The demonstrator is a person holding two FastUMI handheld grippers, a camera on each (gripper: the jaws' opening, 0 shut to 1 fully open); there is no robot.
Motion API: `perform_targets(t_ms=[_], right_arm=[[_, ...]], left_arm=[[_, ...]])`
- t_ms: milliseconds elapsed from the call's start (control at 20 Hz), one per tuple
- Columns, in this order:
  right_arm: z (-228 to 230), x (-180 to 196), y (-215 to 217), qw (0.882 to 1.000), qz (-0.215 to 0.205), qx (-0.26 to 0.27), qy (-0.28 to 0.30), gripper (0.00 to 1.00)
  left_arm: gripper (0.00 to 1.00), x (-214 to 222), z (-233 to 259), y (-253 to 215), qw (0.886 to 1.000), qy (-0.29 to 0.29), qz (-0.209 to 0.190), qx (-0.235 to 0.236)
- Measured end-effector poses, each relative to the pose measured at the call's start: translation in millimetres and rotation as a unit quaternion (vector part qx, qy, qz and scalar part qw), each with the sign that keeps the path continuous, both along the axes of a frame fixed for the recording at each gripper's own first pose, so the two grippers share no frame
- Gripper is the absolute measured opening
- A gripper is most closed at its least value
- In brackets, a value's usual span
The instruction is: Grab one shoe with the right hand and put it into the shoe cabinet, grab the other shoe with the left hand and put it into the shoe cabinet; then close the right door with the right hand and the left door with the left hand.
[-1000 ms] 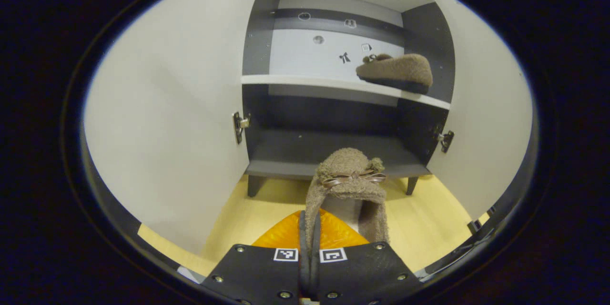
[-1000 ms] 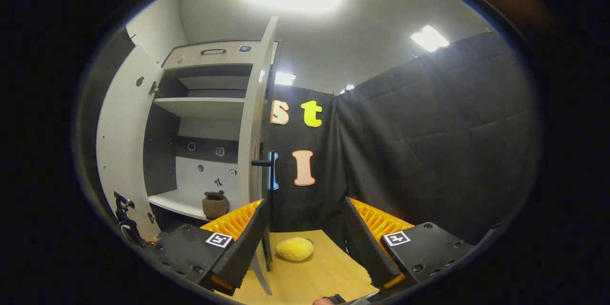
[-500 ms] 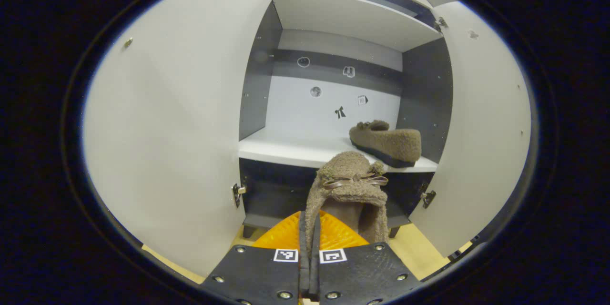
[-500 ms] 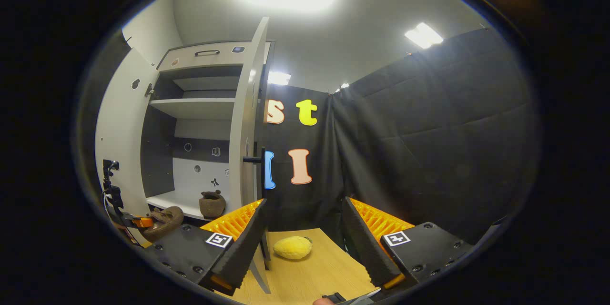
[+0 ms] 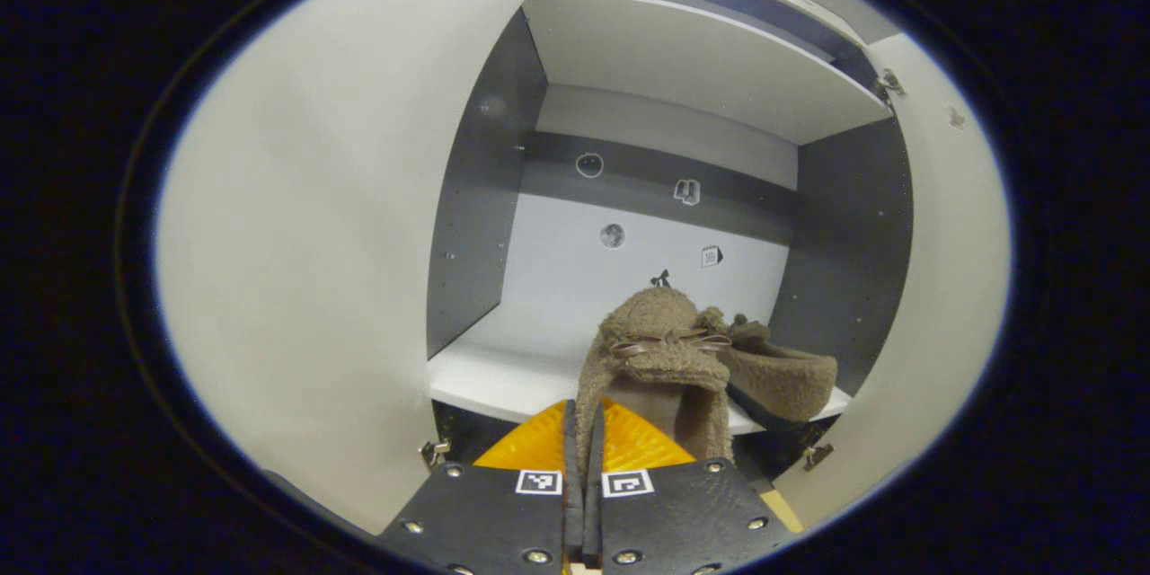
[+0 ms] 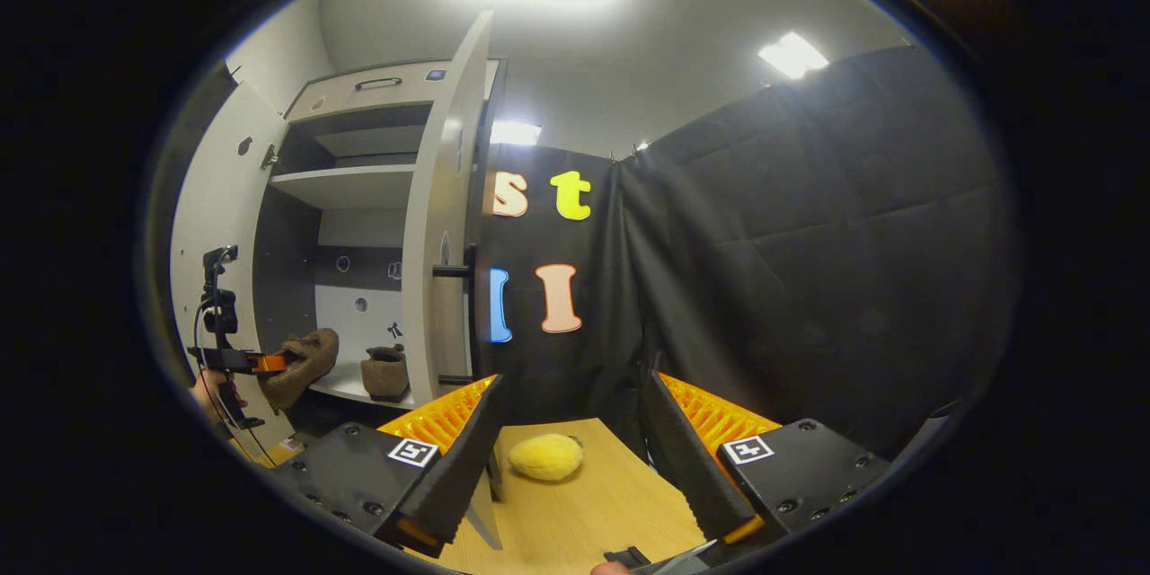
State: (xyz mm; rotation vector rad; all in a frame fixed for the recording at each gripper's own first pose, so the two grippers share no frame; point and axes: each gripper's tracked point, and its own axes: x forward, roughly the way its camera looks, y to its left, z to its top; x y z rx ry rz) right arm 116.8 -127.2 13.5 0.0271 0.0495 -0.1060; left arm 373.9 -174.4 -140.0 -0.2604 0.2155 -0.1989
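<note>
My left gripper (image 5: 582, 431) is shut on the heel rim of a fuzzy brown shoe (image 5: 660, 368) with a bow, held in front of the open shoe cabinet (image 5: 665, 63) at the level of its white middle shelf (image 5: 503, 359). The other brown shoe (image 5: 786, 377) rests on that shelf at the right, partly hidden behind the held one. In the right gripper view the left gripper (image 6: 256, 364) with its shoe (image 6: 301, 359) hangs before the cabinet, and the shelved shoe (image 6: 384, 373) sits inside. My right gripper (image 6: 570, 449) is open and holds nothing, off to the cabinet's right.
Both cabinet doors stand open: the left door (image 5: 314, 225) and the right door (image 5: 943, 287) flank the held shoe. In the right gripper view the right door (image 6: 440, 225) shows its black handle (image 6: 454, 271). A yellow plush object (image 6: 544, 456) lies on the wooden floor (image 6: 593, 512).
My left gripper has risen and moved toward the cabinet with the shoe, from the bottom compartment's level to the middle shelf's. The right gripper has shifted slightly and stays open.
</note>
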Motion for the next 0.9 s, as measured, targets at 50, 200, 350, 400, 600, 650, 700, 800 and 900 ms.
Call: perform_targets(t_ms=[50, 200, 350, 400, 600, 650, 700, 800, 900], right_arm=[[-2.1, 1.8, -2.0, 1.0, -0.002, 0.001, 0.002, 0.99], [-3.8, 5.6, -9.0, 1.0, -0.011, 0.002, 0.003, 0.94], [-6.0, 8.1, -15.8, 1.0, -0.019, 0.0, 0.003, 0.99], [-7.2, 9.6, -16.8, 1.0, -0.021, -0.001, 0.004, 0.99], [-11.5, 14.9, -16.6, 1.0, -0.022, -0.003, 0.011, 0.99], [-11.5, 16.4, -16.8, 1.0, -0.022, -0.003, 0.01, 0.99], [-11.3, 18.0, -16.3, 1.0, -0.021, -0.004, 0.01, 0.99], [-10.5, 21.5, -12.3, 1.0, -0.017, -0.003, 0.01, 0.99], [-9.1, 22.8, -6.9, 1.0, -0.012, -0.001, 0.007, 0.99]], left_arm=[[0.01, 11.7, 4.0, -3.8, 1.0, 0.0, -0.002, 0.0], [0.01, 43.8, 13.1, -9.5, 1.0, 0.002, -0.001, 0.006], [0.07, 74.0, 17.8, -10.7, 1.0, 0.004, 0.008, 0.015], [0.07, 84.8, 18.9, -13.7, 1.0, 0.008, 0.01, 0.017], [0.01, 117.8, 7.6, -22.0, 0.999, 0.033, 0.008, 0.027], [0.01, 120.7, 0.1, -24.4, 0.998, 0.042, 0.006, 0.035], [0.01, 122.8, -4.9, -25.4, 0.998, 0.05, 0.006, 0.047], [0.1, 122.1, 1.1, -24.9, 0.998, 0.041, 0.007, 0.053], [0.32, 122.6, 11.5, -25.2, 0.999, 0.025, 0.006, 0.048]])
